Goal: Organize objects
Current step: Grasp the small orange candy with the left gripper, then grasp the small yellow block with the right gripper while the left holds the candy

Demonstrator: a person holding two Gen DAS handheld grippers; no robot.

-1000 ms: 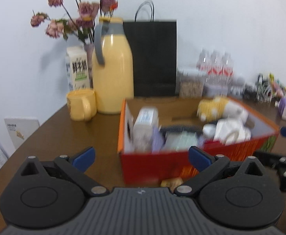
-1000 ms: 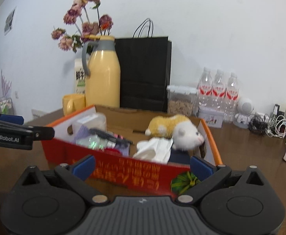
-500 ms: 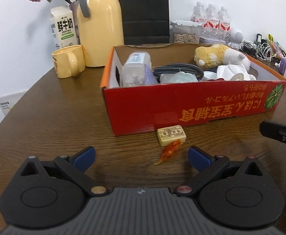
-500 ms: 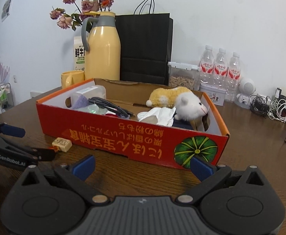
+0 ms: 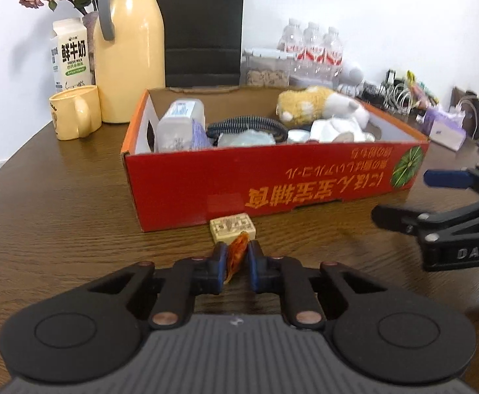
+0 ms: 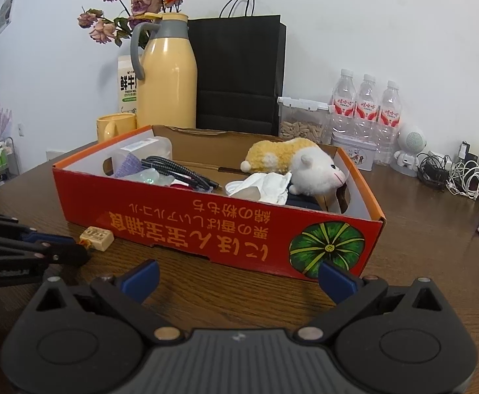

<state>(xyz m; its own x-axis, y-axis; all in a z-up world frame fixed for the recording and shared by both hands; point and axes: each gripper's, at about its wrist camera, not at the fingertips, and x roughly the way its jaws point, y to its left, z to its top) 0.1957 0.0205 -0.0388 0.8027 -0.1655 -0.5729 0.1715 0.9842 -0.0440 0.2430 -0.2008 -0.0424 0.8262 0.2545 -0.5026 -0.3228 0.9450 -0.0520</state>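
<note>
left gripper [image 5: 236, 259]: just closing, pinching orange wrapper [image 5: 237, 253] | light, crinkly, slippery; grip mid-body | beige block [image 5: 233, 226] attached? unclear | right gripper [image 6: 238, 277]: wide open, empty

I am holding two matching tools. My left gripper [image 5: 236, 264] is showing matte black linkage arms, blue pads [image 5: 220, 262] on its fingers, copper-coloured pivot pins, round raised discs either side and a grey ribbed housing. My right gripper [image 6: 238, 279] is wearing the same black, blue and grey, with silver pins and pale lettering on its side.
</note>
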